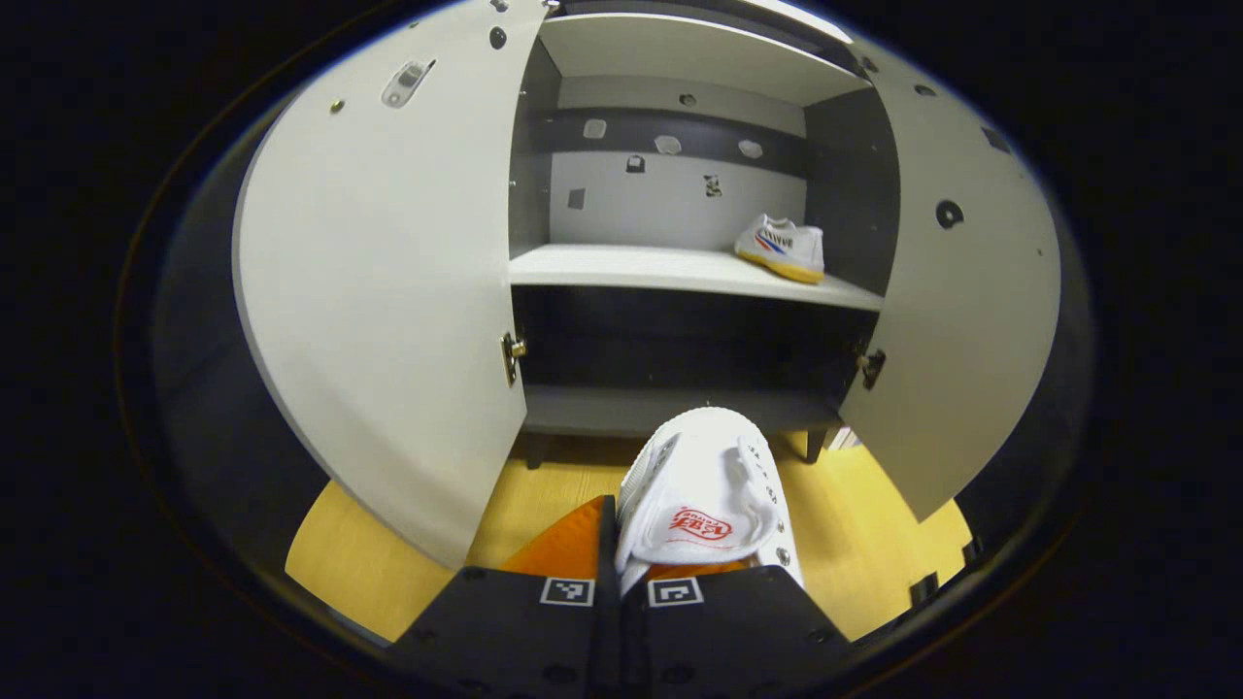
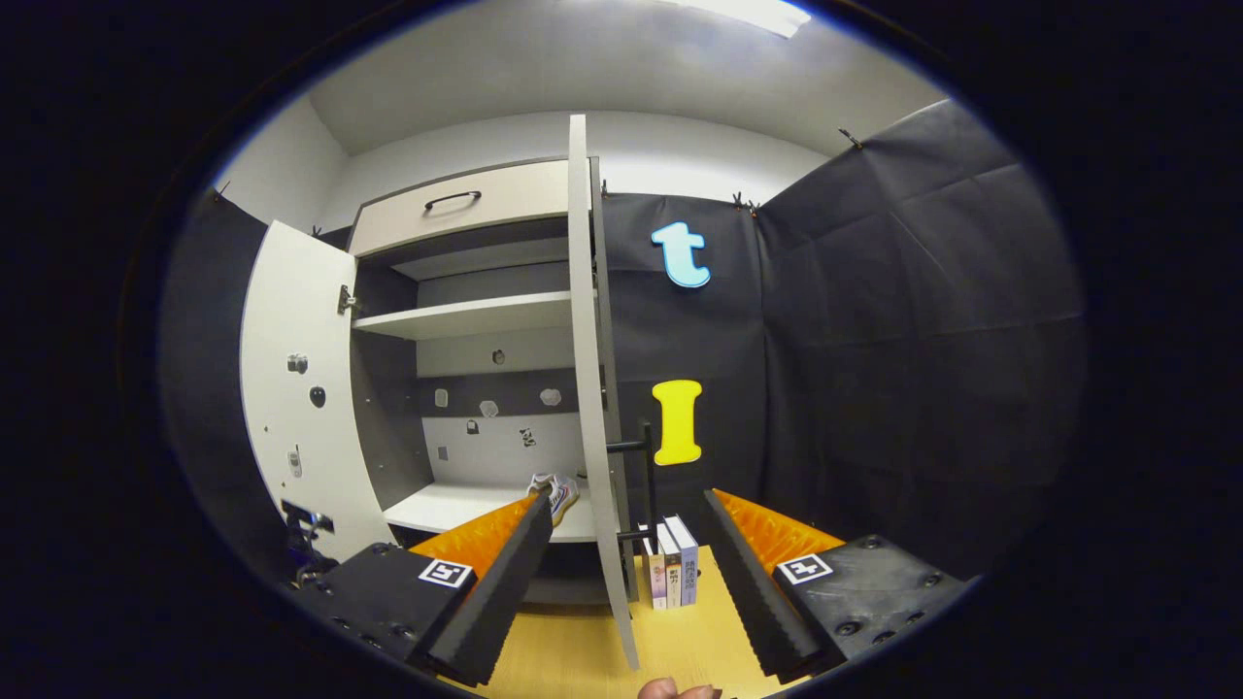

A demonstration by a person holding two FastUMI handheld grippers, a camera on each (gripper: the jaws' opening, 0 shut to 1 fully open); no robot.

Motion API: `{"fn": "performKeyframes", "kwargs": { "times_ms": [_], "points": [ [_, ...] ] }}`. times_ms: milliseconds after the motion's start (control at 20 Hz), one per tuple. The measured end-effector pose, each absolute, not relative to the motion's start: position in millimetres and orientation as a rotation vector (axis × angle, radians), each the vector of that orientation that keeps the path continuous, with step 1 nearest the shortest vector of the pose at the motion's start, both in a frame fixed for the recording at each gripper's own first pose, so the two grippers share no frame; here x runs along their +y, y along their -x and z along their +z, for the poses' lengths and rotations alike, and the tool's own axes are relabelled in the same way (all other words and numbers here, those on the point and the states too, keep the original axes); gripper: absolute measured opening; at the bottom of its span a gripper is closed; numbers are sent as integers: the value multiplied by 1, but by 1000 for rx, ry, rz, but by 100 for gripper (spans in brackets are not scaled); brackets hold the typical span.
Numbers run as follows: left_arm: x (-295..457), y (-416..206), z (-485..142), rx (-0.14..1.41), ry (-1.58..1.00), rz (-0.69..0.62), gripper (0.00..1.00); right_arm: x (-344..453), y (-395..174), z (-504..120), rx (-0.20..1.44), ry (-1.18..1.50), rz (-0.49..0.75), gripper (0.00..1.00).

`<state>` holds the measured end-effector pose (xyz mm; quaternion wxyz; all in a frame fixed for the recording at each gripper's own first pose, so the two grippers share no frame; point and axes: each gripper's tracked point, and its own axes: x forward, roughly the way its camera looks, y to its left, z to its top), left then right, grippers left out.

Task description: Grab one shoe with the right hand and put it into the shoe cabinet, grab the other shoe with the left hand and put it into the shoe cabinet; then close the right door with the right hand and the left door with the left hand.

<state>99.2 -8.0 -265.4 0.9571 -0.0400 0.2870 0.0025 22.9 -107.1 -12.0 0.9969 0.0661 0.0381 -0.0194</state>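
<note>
Across the upper half of the left gripper view: shoe cabinet [image 1: 680, 267], both doors swung wide. Left door [image 1: 379, 291] covers the left of the frame, right door [image 1: 957, 320] the right. Middle shelf [image 1: 641, 267] pale and mostly bare; a dark lower bay beneath it.

At the right end of that shelf, centre-right of the frame: first shoe [image 1: 782, 248], resting on its sole close to the cabinet's right wall. That half of the stowing looks done.

Bottom centre of the same view: second shoe [image 1: 704, 495], toe pointing at the cabinet, tongue folded back toward the camera. Left gripper [image 1: 621, 582] is clenched on its heel end, fingers nearly together around the collar. The shoe is out in front of the cabinet, over the wooden floor [image 1: 544, 495], not yet inside.

In the right gripper view: right gripper [image 2: 626, 568] released, fingers spread wide with nothing between them. The right door [image 2: 592, 388] stands edge-on, just beyond the gap between the fingers, its handle [image 2: 641, 481] on the right face. A few books [image 2: 670, 573] stand on the floor by the door's foot.

Judgement: step in hand is carrying the second shoe in. Best aimed at the bare left-centre stretch of shelf, well apart from the first shoe. Keep the sole level, clear the shelf's front edge before lowering, and let go only once the sole sits flat.
</note>
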Motion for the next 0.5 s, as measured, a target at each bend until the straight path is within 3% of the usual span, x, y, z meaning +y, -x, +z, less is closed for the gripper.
{"fn": "performKeyframes", "kwargs": {
  "times_ms": [500],
  "points": [
    [-9,-246,-144,461,99,144,6,-146,-38,-52,158,-78,2,98]
  ]
}}
